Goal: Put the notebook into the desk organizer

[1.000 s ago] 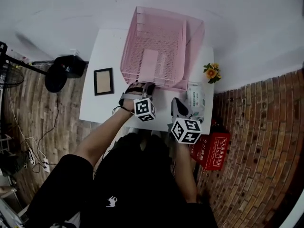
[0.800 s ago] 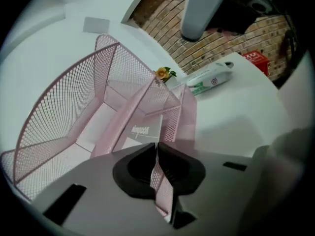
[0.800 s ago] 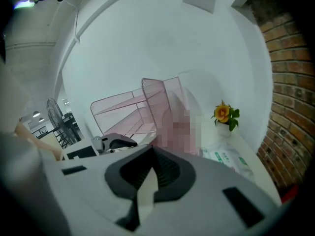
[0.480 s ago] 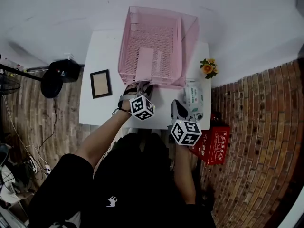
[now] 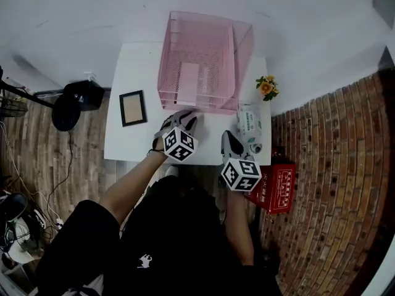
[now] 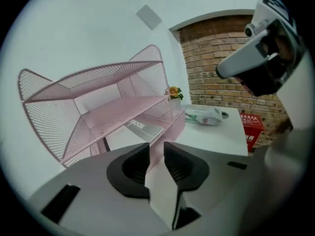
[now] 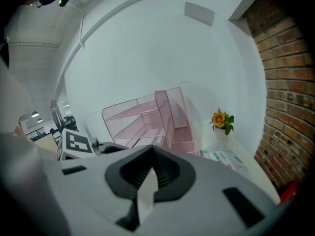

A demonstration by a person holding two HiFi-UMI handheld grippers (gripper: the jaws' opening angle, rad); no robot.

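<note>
The pink mesh desk organizer (image 5: pixel 200 60) stands at the back of the white table (image 5: pixel 133 137). A pink notebook (image 5: pixel 187 82) lies flat in its lowest tray, and its printed end (image 6: pixel 140 127) faces out in the left gripper view. My left gripper (image 5: pixel 183 115) hovers just in front of the organizer (image 6: pixel 98 117), jaws apart with nothing between them. My right gripper (image 5: pixel 229 134) hangs over the table's front right part, with its jaws (image 7: pixel 152 149) closed together and empty.
A small dark picture frame (image 5: pixel 133 107) lies left of the organizer. A pack of wet wipes (image 5: pixel 249 121) and a little flower pot (image 5: pixel 266 87) sit at the table's right edge. A red box (image 5: pixel 278 190) is on the floor by the brick wall.
My left gripper has drawn back a little from the organizer's front. The notebook stays in the tray. The right gripper has hardly moved.
</note>
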